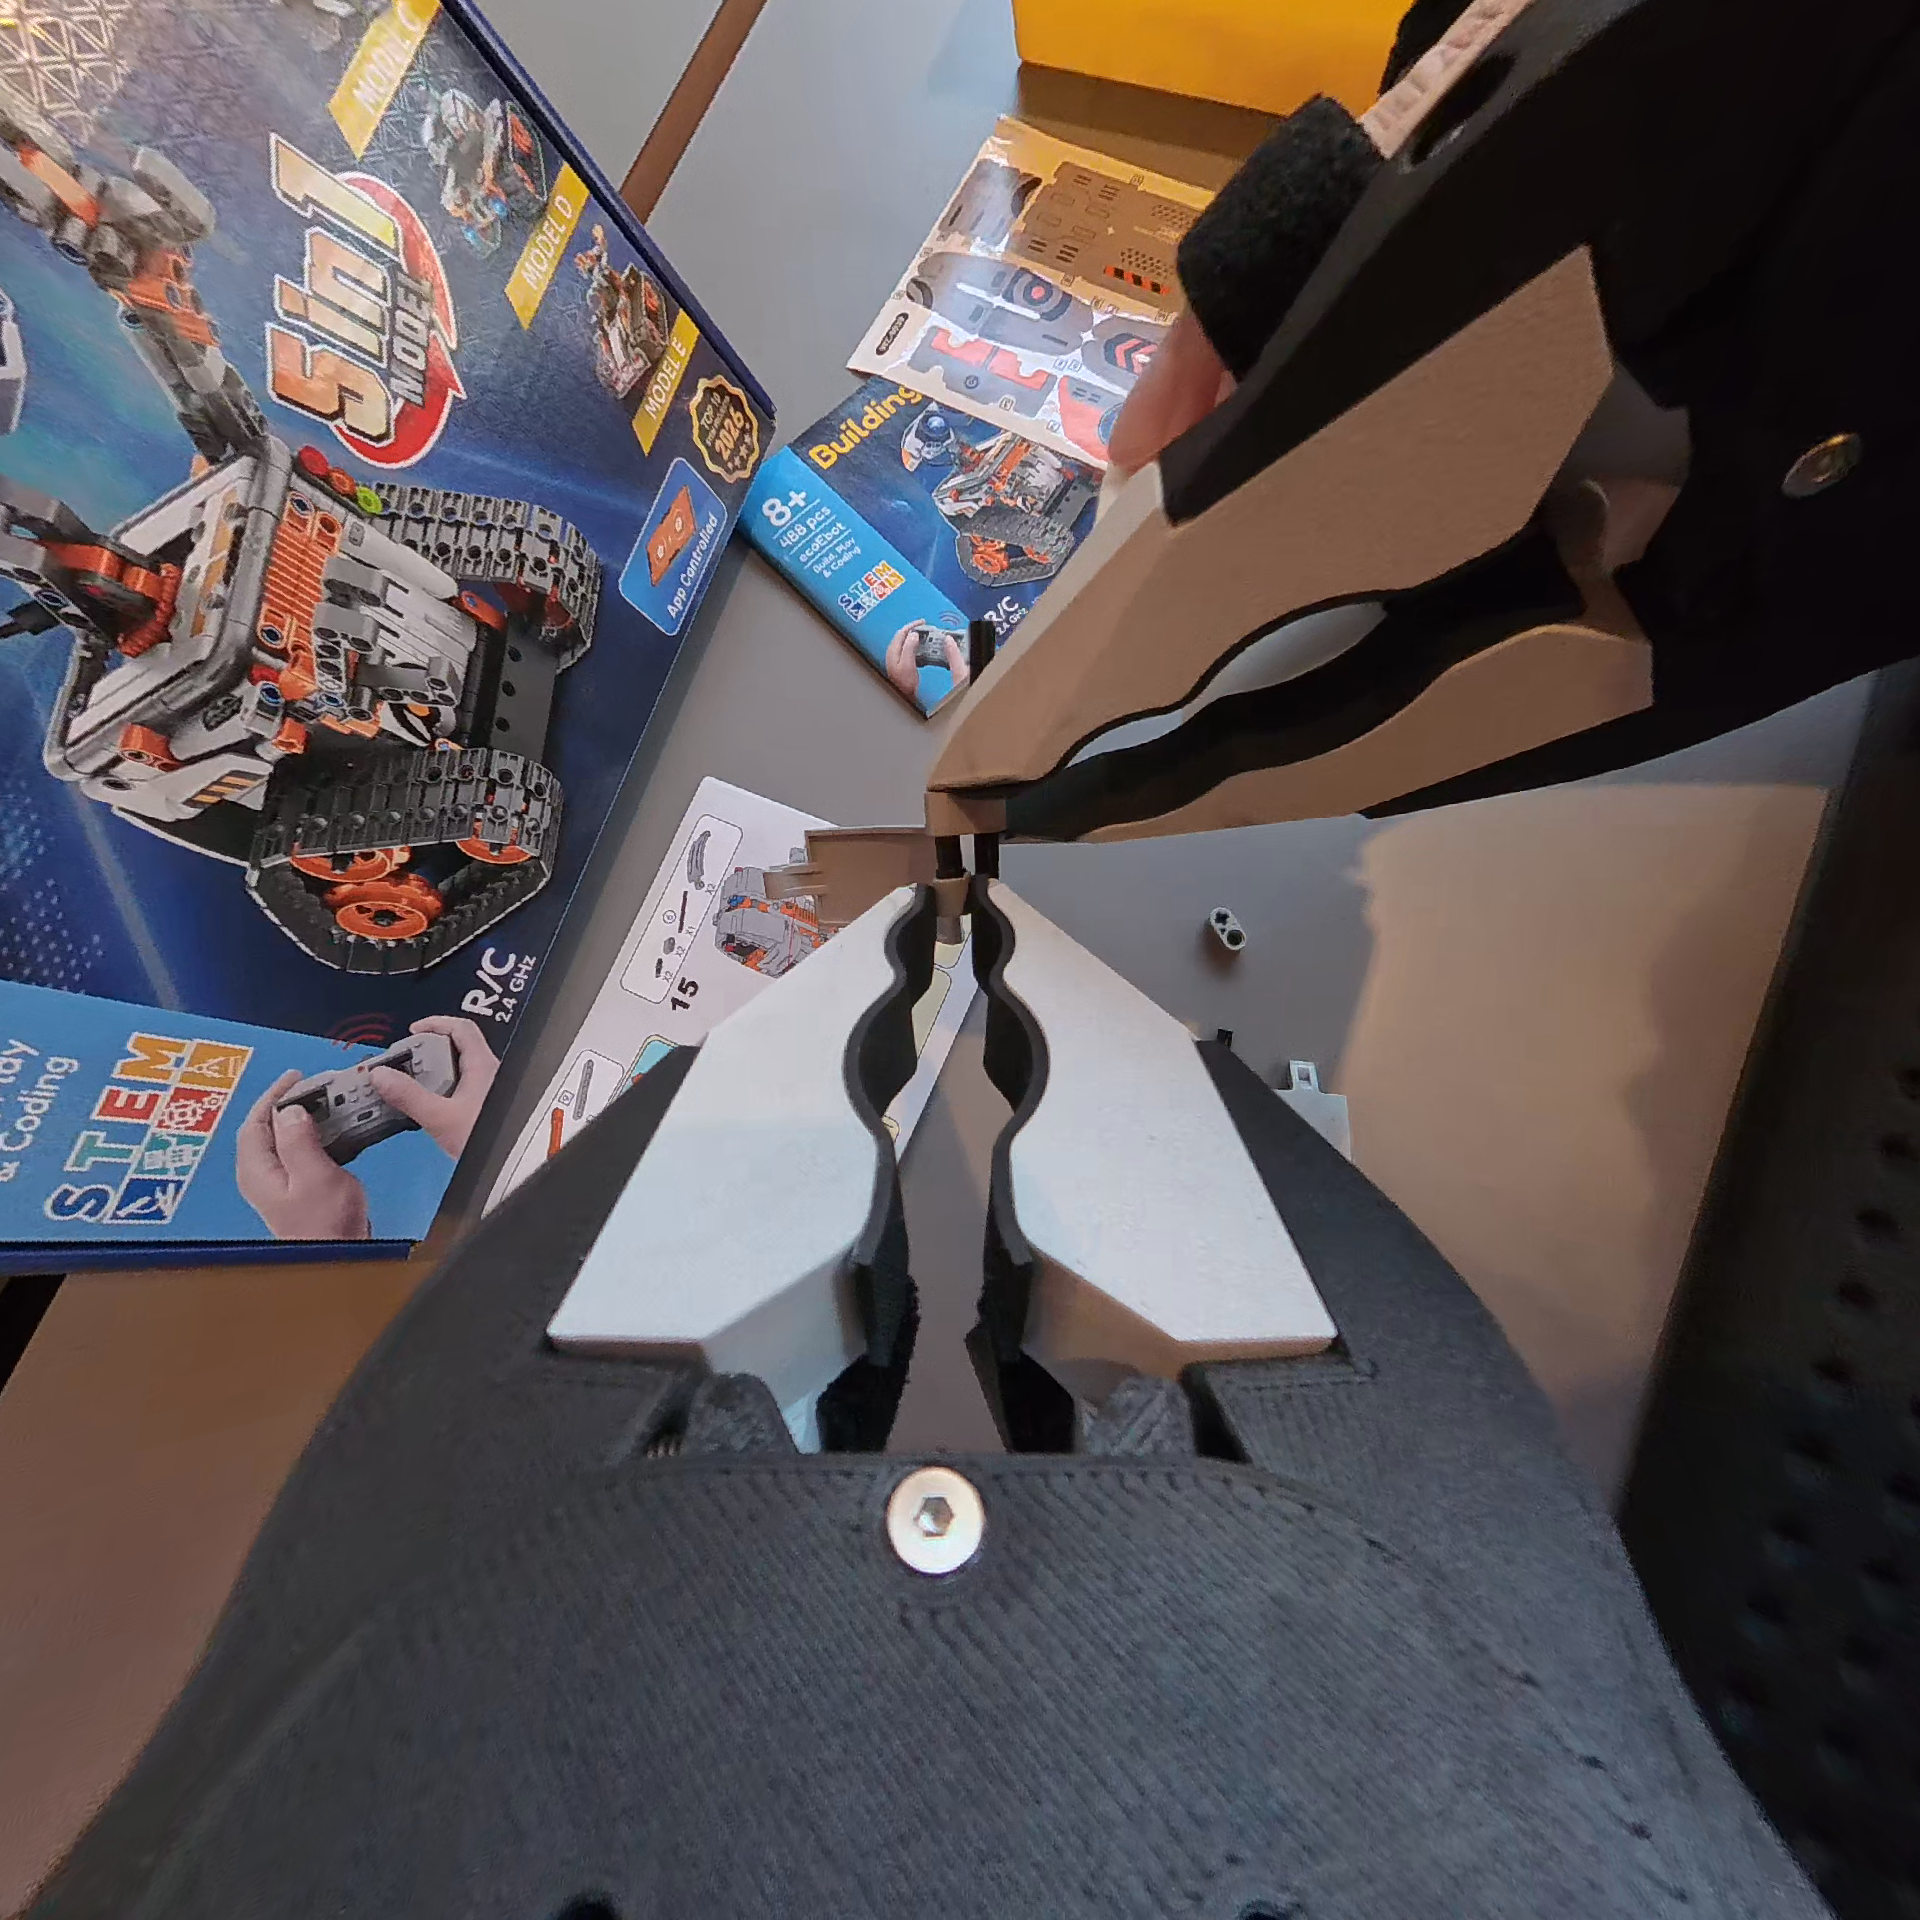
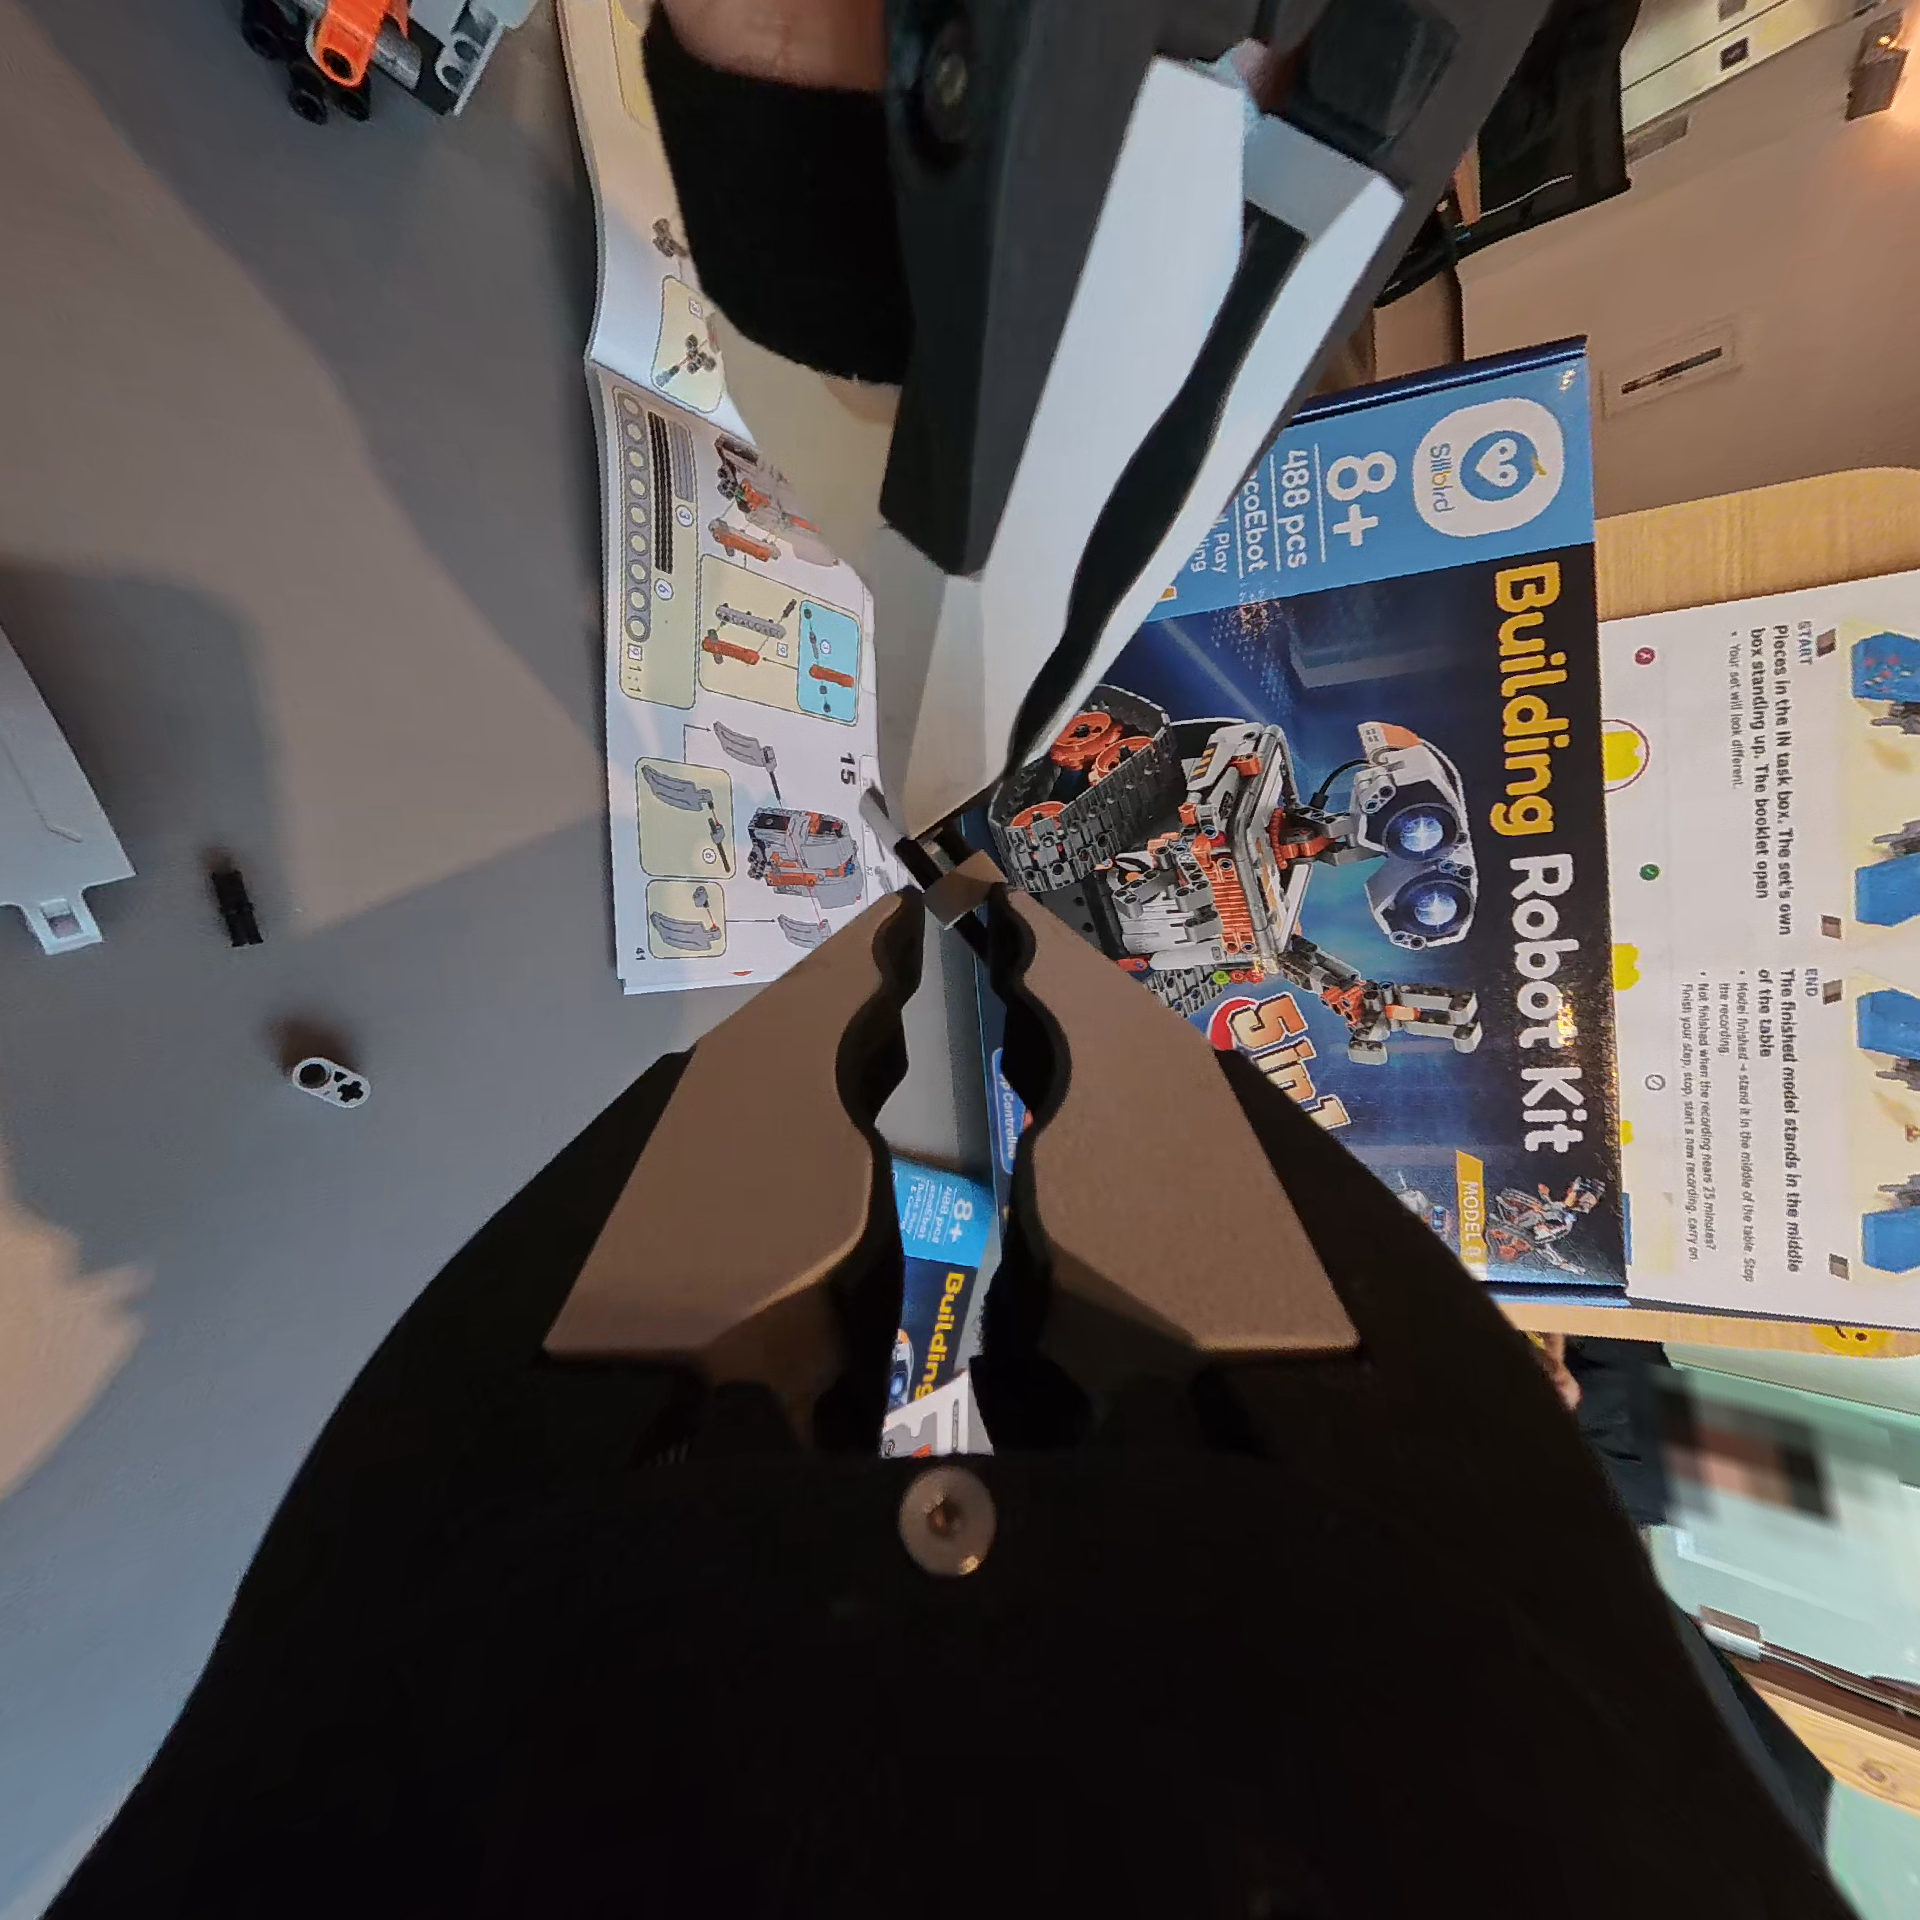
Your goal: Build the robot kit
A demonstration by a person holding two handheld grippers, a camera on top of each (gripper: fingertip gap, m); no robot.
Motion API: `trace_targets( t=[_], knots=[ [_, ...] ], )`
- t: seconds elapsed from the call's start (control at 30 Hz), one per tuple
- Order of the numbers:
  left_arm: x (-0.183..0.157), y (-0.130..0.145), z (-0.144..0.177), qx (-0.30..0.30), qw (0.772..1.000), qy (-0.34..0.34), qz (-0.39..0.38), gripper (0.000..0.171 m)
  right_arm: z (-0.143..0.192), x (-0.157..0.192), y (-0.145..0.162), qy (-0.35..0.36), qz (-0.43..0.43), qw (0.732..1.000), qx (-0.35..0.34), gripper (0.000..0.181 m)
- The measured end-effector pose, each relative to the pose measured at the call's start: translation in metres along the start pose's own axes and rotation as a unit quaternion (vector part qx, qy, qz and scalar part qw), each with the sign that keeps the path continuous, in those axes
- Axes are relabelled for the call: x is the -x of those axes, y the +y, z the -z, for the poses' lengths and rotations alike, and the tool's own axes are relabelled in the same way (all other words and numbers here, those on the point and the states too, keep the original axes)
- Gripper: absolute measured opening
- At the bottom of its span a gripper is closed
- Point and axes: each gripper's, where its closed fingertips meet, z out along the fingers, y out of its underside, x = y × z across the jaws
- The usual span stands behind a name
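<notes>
Nearest, the left claw [image 1: 951, 906] is pressed almost together on a small part [image 1: 950, 883], a grey block with black pins through it, and the right claw [image 1: 961, 805] meets it tip to tip from the other side, likewise nearly closed on the same small part [image 2: 951, 883]. I cannot tell which bit each claw grips. The part is held up off the bench [image 1: 1507, 987], above the edge of an open booklet [image 1: 665, 987]. Its long axis follows the black pins, running from one claw tip to the other, and a flat grey tab sticks out sideways from it. Just beyond, a loose grey connector [image 2: 330, 1081], a loose black pin [image 2: 237, 909] and a pale grey panel [image 2: 52, 821] lie apart on the bench, joined to nothing. Farther off are a big kit box [image 1: 312, 520], a blue leaflet [image 1: 904, 540] and a sticker sheet [image 1: 1039, 270]. At the far corner sits a partly built cluster [image 2: 364, 52] in orange, grey and black.
</notes>
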Motion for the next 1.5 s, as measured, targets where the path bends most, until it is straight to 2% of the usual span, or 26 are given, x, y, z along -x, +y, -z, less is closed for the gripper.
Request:
trace_targets(
  t=[0.2, 0.27, 0.3, 0.33, 0.37, 0.4, 0.43, 0.5, 0.63, 0.73, 0.8, 0.93, 1.1, 1.2, 1.27, 1.3, 1.33, 1.43, 1.5],
  knots=[
    [0.001, -0.001, -0.001, -0.004, 1.000, 0.001, -0.003, 0.004, -0.002, 0.003, 0.004, -0.003, 0.010, 1.000, 0.016, 0.009],
    [-0.007, -0.018, 0.009, -0.062, 0.998, 0.031, 0.006, 0.004, -0.006, 0.018, -0.002, -0.042, 0.013, 0.999, 0.002, 0.010],
    [-0.012, -0.030, 0.017, -0.099, 0.994, 0.045, 0.013, 0.000, -0.009, 0.026, -0.016, -0.052, 0.014, 0.998, -0.030, 0.010],
    [-0.010, -0.027, 0.019, -0.087, 0.995, 0.036, 0.012, 0.000, -0.013, 0.026, -0.020, -0.042, 0.021, 0.999, -0.025, 0.010],
    [-0.002, -0.012, 0.019, -0.038, 0.999, 0.008, 0.002, 0.000, -0.017, 0.030, -0.014, -0.052, 0.026, 0.998, 0.002, 0.010],
    [0.006, -0.005, 0.024, -0.019, 1.000, -0.018, -0.006, 0.000, -0.019, 0.034, -0.007, -0.068, 0.018, 0.997, 0.021, 0.011],
    [0.007, -0.008, 0.032, -0.042, 0.999, -0.021, -0.005, 0.000, -0.018, 0.037, -0.005, -0.080, 0.009, 0.997, 0.018, 0.010],
    [-0.001, -0.016, 0.043, -0.073, 0.997, 0.025, 0.025, 0.000, -0.015, 0.039, 0.001, -0.101, -0.004, 0.995, 0.017, 0.010],
    [0.013, -0.001, 0.046, -0.050, 0.997, 0.008, 0.052, 0.000, -0.010, 0.034, 0.010, -0.115, -0.034, 0.993, 0.010, 0.011],
    [0.024, 0.005, 0.058, -0.056, 0.996, -0.009, 0.075, 0.000, -0.010, 0.036, 0.026, -0.142, -0.070, 0.987, 0.024, 0.011],
    [0.035, 0.010, 0.065, -0.055, 0.994, -0.033, 0.089, 0.000, -0.016, 0.048, 0.036, -0.185, -0.106, 0.977, 0.029, 0.011],
    [0.045, 0.013, 0.073, -0.061, 0.991, -0.063, 0.099, 0.000, -0.028, 0.088, 0.035, -0.316, -0.215, 0.924, -0.002, 0.013],
    [0.042, 0.016, 0.075, -0.051, 0.991, -0.052, 0.110, 0.000, -0.034, 0.110, 0.037, -0.374, -0.248, 0.893, 0.004, 0.035],
    [0.045, 0.017, 0.080, -0.052, 0.991, -0.057, 0.111, 0.000, -0.041, 0.093, 0.023, -0.354, -0.301, 0.885, -0.040, 0.039],
    [0.047, 0.016, 0.086, -0.062, 0.990, -0.059, 0.113, 0.000, -0.059, 0.064, 0.007, -0.298, -0.374, 0.874, -0.087, 0.037],
    [0.047, 0.016, 0.089, -0.066, 0.989, -0.060, 0.115, 0.000, -0.073, 0.050, 0.005, -0.263, -0.405, 0.871, -0.090, 0.036],
    [0.048, 0.016, 0.091, -0.067, 0.989, -0.060, 0.117, 0.000, -0.087, 0.040, 0.007, -0.231, -0.417, 0.875, -0.079, 0.036],
    [0.048, 0.020, 0.094, -0.064, 0.989, -0.062, 0.117, 0.000, -0.125, 0.020, 0.017, -0.145, -0.376, 0.915, -0.033, 0.034],
    [0.050, 0.021, 0.097, -0.063, 0.989, -0.066, 0.117, 0.000, -0.143, 0.022, 0.019, -0.144, -0.386, 0.911, -0.003, 0.035]
  ],
)
